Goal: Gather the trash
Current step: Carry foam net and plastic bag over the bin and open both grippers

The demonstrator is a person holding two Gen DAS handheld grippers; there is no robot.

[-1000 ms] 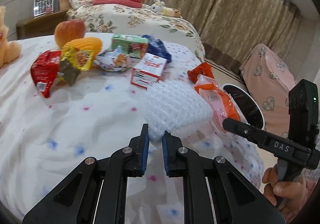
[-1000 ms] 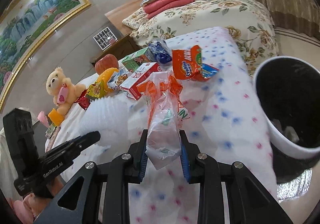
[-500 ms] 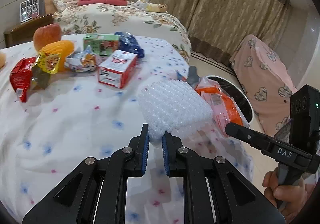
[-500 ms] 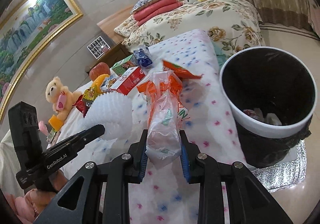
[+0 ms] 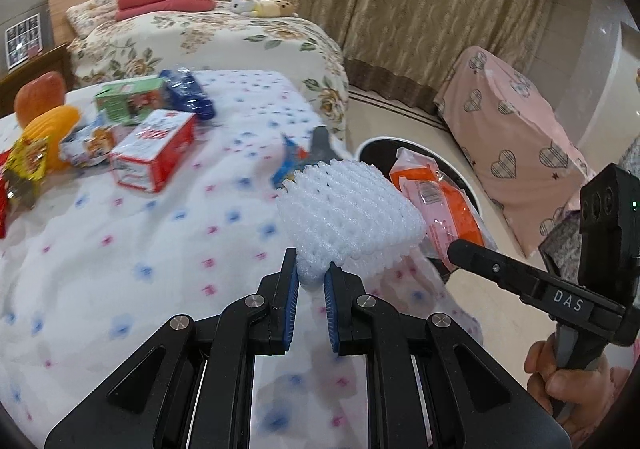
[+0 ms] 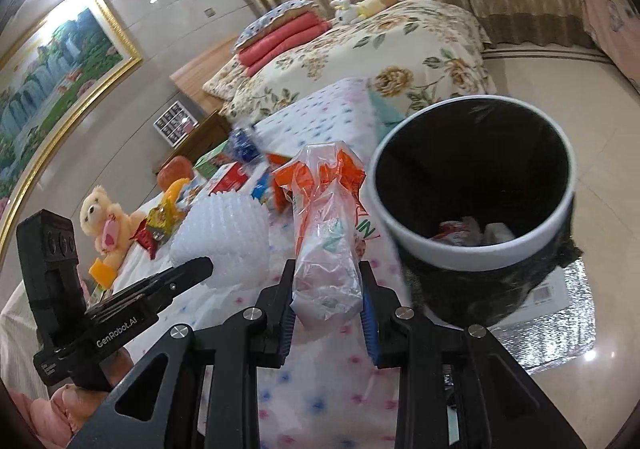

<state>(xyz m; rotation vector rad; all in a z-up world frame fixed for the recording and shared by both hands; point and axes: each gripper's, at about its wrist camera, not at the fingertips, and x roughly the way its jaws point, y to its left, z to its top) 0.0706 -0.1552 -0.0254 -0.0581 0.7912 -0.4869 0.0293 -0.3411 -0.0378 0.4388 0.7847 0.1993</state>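
White ribbed foam fruit net (image 5: 348,209), one, pinched at its corner in nearly closed left tool (image 5: 311,281). Crumpled clear-and-orange plastic bag (image 6: 326,245), one, clamped in part-open right tool (image 6: 326,313) beside white-rimmed black bin (image 6: 472,249); both over dotted bedspread (image 5: 120,257).

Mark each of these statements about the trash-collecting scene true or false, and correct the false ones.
1. The left gripper pinches a white foam net. True.
2. The right gripper is empty. False: it holds a clear and orange plastic bag.
3. The bin already has some trash in it. True.
4. The red and white box is inside the bin. False: it lies on the dotted sheet.
5. A teddy bear sits on the dotted sheet. True.
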